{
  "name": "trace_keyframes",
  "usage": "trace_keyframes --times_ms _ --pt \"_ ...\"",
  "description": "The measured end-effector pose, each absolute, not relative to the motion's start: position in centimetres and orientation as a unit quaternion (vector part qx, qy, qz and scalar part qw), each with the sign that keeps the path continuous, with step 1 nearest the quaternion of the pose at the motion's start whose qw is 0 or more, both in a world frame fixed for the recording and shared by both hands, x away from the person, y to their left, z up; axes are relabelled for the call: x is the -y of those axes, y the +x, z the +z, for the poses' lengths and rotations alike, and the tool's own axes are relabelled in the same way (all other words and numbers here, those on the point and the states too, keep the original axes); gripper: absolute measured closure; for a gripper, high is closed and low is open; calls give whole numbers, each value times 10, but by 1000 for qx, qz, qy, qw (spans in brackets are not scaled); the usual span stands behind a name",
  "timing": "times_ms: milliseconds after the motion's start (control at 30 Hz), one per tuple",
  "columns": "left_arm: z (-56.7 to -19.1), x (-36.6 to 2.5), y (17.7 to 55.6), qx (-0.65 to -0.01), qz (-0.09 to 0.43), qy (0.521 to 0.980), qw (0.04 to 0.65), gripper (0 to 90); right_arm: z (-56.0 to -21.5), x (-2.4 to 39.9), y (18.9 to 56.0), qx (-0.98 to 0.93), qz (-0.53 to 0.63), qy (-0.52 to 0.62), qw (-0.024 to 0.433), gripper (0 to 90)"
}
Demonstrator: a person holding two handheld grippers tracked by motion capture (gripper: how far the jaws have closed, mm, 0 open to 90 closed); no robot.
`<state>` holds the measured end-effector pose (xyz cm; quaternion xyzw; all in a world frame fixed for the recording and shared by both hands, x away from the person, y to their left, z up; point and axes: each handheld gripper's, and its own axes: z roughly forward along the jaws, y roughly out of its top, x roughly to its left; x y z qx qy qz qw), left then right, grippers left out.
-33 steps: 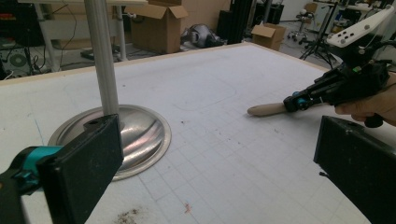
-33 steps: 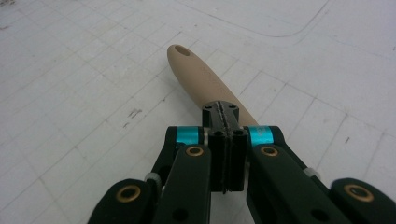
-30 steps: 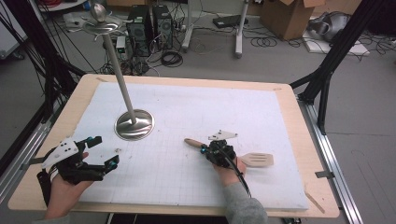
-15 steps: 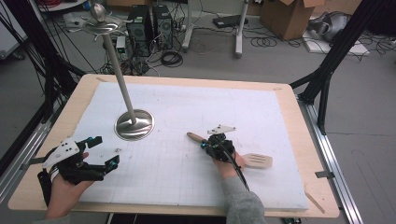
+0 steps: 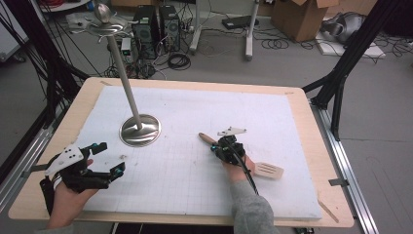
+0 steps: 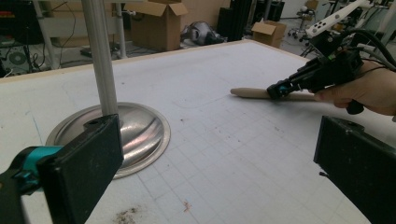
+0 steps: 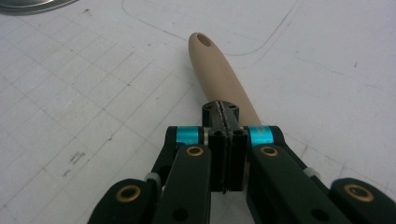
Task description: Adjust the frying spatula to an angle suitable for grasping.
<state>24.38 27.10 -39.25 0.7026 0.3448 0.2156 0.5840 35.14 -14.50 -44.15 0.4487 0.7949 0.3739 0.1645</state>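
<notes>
2 grippers in play, both low over the white gridded mat (image 5: 195, 195). Right gripper (image 5: 220, 145) sits on the wooden spatula (image 5: 265, 170): in the right gripper view its jaws are pressed together above the handle (image 7: 219, 70), and from that angle I can't tell for sure whether they pinch the wood or just rest on it. Spatula lies flat on the mat, slotted blade toward the right edge, handle end with the hanging hole pointing at the metal stand (image 5: 140, 129). Left gripper (image 5: 108, 159) hangs near the front-left corner, jaws wide apart with nothing between them, aimed across the mat at the stand's round base (image 6: 126, 140) and pole (image 6: 100, 56). Stand is upright, with what looks like a hook ring at the top of the pole. Progress, my read: early. Contact with the handle is made, 0 lift visible, blade looks flat on the mat. Left to do, judging by the layout: secure the grip, raise the spatula, carry it over and probably hang it by the hole on the stand.
</notes>
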Motion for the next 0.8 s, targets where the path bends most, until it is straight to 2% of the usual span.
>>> trace_keyframes --times_ms 267,800 --pt "-393 -270 244 -344 216 703 583 19 -445 142 356 -800 357 448 178 900" --pt "-394 -270 244 -346 213 704 583 19 -445 149 369 -784 355 479 172 900"
